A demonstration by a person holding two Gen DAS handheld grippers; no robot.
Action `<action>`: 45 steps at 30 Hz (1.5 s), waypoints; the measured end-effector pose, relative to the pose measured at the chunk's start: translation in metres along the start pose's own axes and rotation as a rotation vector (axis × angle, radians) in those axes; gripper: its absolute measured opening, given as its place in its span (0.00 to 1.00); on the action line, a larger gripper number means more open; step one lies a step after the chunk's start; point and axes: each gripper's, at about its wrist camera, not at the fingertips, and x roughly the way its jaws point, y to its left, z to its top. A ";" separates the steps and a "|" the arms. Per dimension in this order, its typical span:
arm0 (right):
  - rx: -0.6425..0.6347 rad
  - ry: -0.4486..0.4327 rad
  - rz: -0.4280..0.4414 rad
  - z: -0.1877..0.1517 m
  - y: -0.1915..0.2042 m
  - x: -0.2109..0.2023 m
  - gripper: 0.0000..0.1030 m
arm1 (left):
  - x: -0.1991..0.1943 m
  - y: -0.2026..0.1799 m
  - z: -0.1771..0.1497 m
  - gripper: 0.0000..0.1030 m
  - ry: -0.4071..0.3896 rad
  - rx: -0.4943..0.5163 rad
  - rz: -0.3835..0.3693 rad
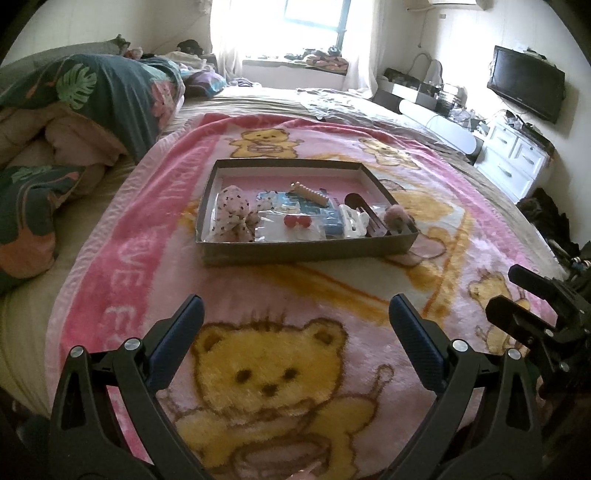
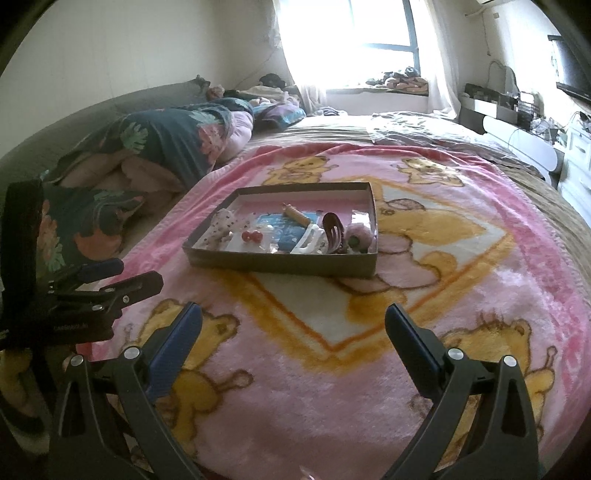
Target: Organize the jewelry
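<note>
A shallow cardboard box (image 1: 295, 249) (image 2: 280, 263) sits on the pink bear blanket (image 1: 258, 306), ahead of both grippers. Inside lie a dotted scrunchie (image 1: 232, 216), red bobble tie (image 1: 295, 221) (image 2: 250, 236), beaded clip (image 1: 308, 192) (image 2: 295, 215), white claw clip (image 1: 352, 221) (image 2: 308, 240), brown clip (image 1: 364, 210) (image 2: 334, 230), pink pompom (image 1: 397, 219) (image 2: 360, 234) and blue cards (image 1: 306, 210). My left gripper (image 1: 295, 312) is open and empty, short of the box. My right gripper (image 2: 293, 319) is open and empty, also short of it. Each shows in the other's view, the right (image 1: 532, 295) and the left (image 2: 122, 275).
A rolled floral quilt (image 1: 81, 107) (image 2: 147, 147) lies left of the blanket. A clear plastic sheet (image 1: 332, 99) lies beyond the box. A white dresser (image 1: 513, 155) and a wall TV (image 1: 526, 83) stand right of the bed. The window (image 1: 314, 18) is behind.
</note>
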 end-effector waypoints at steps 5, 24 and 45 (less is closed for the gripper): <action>0.000 0.000 -0.001 0.000 0.000 -0.001 0.96 | -0.004 -0.003 -0.003 0.91 0.000 0.004 -0.004; 0.006 0.001 0.002 0.000 -0.001 -0.002 0.96 | -0.008 -0.006 -0.006 0.91 0.001 0.010 0.012; 0.006 0.002 0.002 0.000 -0.001 -0.002 0.96 | -0.009 -0.003 -0.006 0.91 0.005 0.017 0.025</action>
